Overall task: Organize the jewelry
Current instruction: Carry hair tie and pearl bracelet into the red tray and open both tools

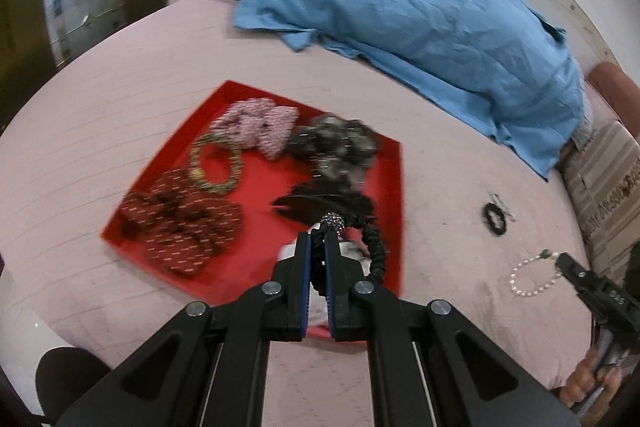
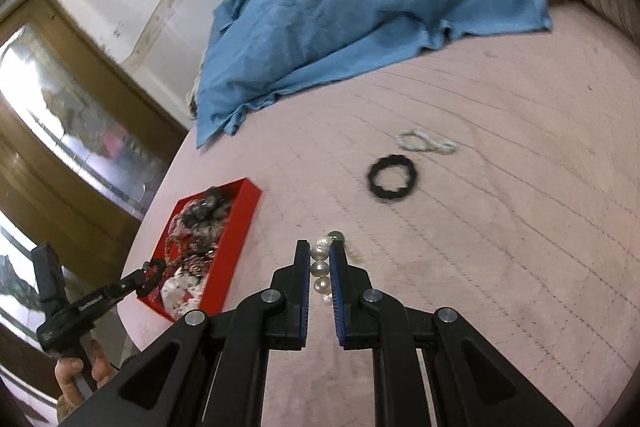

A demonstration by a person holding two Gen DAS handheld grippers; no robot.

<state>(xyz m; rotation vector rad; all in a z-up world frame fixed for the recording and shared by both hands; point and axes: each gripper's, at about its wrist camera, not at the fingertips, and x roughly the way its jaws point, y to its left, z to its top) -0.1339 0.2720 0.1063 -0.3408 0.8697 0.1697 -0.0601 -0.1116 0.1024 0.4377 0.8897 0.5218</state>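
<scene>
Hanging over the red tray [image 1: 256, 183], the left gripper [image 1: 318, 239] is pinching a black hair tie [image 1: 370, 251] with a sparkly bead, apparently carrying it there to join the scrunchies already lying inside. Well off the tray's right side, the right gripper [image 2: 320, 259] is clamping a pearl bracelet [image 2: 320, 269], its white beads lining up between the jaws, apparently bound for the same tray.

No legible txt; left gripper [image 2: 150, 269] print (white) too blurred.
</scene>
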